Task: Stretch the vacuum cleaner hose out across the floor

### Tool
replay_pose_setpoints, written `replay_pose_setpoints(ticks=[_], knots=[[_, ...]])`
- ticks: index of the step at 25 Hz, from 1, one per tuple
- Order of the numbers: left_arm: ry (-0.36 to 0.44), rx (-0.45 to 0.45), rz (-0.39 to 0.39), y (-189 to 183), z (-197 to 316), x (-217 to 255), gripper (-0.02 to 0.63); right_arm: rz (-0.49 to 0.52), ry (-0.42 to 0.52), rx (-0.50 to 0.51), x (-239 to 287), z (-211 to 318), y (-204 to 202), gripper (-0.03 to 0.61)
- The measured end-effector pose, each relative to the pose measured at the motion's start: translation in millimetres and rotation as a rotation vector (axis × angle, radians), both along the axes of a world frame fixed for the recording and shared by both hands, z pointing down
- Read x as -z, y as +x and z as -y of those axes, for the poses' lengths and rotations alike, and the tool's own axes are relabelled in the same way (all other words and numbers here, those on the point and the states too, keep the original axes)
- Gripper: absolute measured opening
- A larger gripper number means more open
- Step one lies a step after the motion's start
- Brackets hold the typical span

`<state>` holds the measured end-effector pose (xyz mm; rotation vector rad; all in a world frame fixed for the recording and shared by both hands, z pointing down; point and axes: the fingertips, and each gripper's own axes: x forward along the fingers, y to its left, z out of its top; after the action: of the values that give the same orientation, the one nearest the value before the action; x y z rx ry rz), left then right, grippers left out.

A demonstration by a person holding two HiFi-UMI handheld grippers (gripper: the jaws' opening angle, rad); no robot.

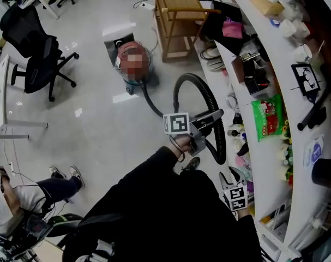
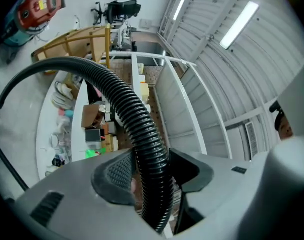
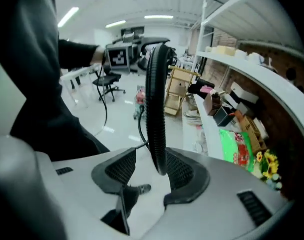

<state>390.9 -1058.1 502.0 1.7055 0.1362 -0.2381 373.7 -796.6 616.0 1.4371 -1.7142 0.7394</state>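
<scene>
The red canister vacuum cleaner (image 1: 121, 51) stands on the floor ahead of me. Its black ribbed hose (image 1: 206, 95) leaves the canister, arches up in a loop and hangs down beside the counter. My left gripper (image 1: 211, 117) holds the hose up near the top of that loop. In the left gripper view the hose (image 2: 127, 105) fills the gap between the jaws, and the left gripper (image 2: 152, 170) is shut on it. The right gripper (image 1: 229, 174) sits lower, by the hose's free end. There the right gripper (image 3: 152, 167) is open, and the hose (image 3: 156, 99) end lies by its right pad.
A curved white counter (image 1: 274, 75) crowded with boxes, cups and a green packet (image 1: 269, 117) runs along my right. A wooden rack (image 1: 176, 12) stands behind the vacuum, a black office chair (image 1: 37, 59) at the left. A seated person (image 1: 15, 203) is at lower left.
</scene>
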Motion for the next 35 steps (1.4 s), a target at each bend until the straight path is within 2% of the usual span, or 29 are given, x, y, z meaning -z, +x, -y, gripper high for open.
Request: replay_pose_setpoints(ticks=[2,3,5,7,10,11,13,14,15,16,17,19,21,23,24,25,26,28,29,31,33,34,35], knots=[[0.072,-0.035,0.065,4.7,-16.7,-3.0,0.219,0.102,0.125,-0.073,33.1,-11.1,10.3,0.186],[0.108,-0.063,0.099,8.0,-29.7,-6.0,0.219,0.143,0.195,-0.122,51.2,-12.5,22.5,0.165],[0.169,-0.121,0.152,14.3,-63.4,-13.9,0.215,0.2,0.328,-0.189,86.0,-6.8,51.6,0.033],[0.229,-0.168,0.187,19.1,-102.1,-21.5,0.205,0.237,0.446,-0.149,117.4,9.5,70.2,0.014],[0.347,-0.206,0.236,27.3,-158.5,-24.7,0.198,0.27,0.572,-0.007,156.0,41.6,82.7,0.014],[0.392,-0.215,0.256,29.2,-176.2,-25.1,0.196,0.31,0.589,0.04,165.4,50.9,83.1,0.014],[0.464,-0.215,0.295,30.1,-203.3,-29.3,0.192,0.46,0.572,0.14,175.0,66.1,74.7,0.015],[0.479,-0.2,0.309,29.5,-210.9,-32.7,0.19,0.552,0.524,0.206,171.5,70.3,64.8,0.055],[0.478,-0.177,0.318,28.4,-215.3,-37.1,0.19,0.629,0.443,0.288,159.0,69.9,52.6,0.172],[0.471,-0.149,0.328,27.1,-217.4,-42.9,0.19,0.67,0.336,0.382,136.8,63.8,41.6,0.255],[0.464,-0.125,0.343,26.1,-218.3,-50.5,0.19,0.66,0.223,0.481,107.7,52.7,35.0,0.307],[0.47,-0.113,0.382,24.5,-222.0,-67.4,0.19,0.497,0.073,0.656,50.8,24.1,37.4,0.35],[0.493,-0.152,0.406,23.6,-231.5,-77.1,0.19,0.287,0.024,0.791,14.9,0.2,42.3,0.35],[0.508,-0.186,0.404,22.0,-245.4,-77.9,0.19,0.108,0.015,0.878,-6.6,-10.9,37.7,0.347],[0.514,-0.193,0.403,20.3,-252.1,-76.8,0.19,0.036,0.013,0.9,-13.9,-13.3,33.6,0.304],[0.523,-0.195,0.41,17.2,-257.3,-76.0,0.19,-0.003,0.013,0.898,-17.4,-14.8,28.7,0.183],[0.526,-0.193,0.421,12.3,-260.5,-75.7,0.19,0.009,0.015,0.871,-16.3,-16.1,22.1,0.181],[0.469,-0.169,0.414,-2.5,-261.7,-73.7,0.22,0.147,0.03,0.765,-3.7,-20.8,2.7,0.164],[0.399,-0.144,0.382,-12.0,-261.0,-70.5,0.257,0.229,0.035,0.707,3.6,-24.5,-9.5,0.156],[0.183,-0.063,0.268,-36.9,-258.6,-62.3,0.285,0.338,0.028,0.617,12.0,-34.9,-34.4,0.155],[-0.086,0.061,0.137,-70.9,-251.6,-60.9,0.305,0.376,0.017,0.563,12.4,-44.9,-55.3,0.155],[-0.187,0.133,0.083,-90.1,-244.9,-64.5,0.312,0.385,0.014,0.539,11.8,-49.1,-64.2,0.155],[-0.252,0.2,0.047,-109.6,-237.5,-71.8,0.313,0.39,0.012,0.518,11.6,-53.1,-72.8,0.155]])
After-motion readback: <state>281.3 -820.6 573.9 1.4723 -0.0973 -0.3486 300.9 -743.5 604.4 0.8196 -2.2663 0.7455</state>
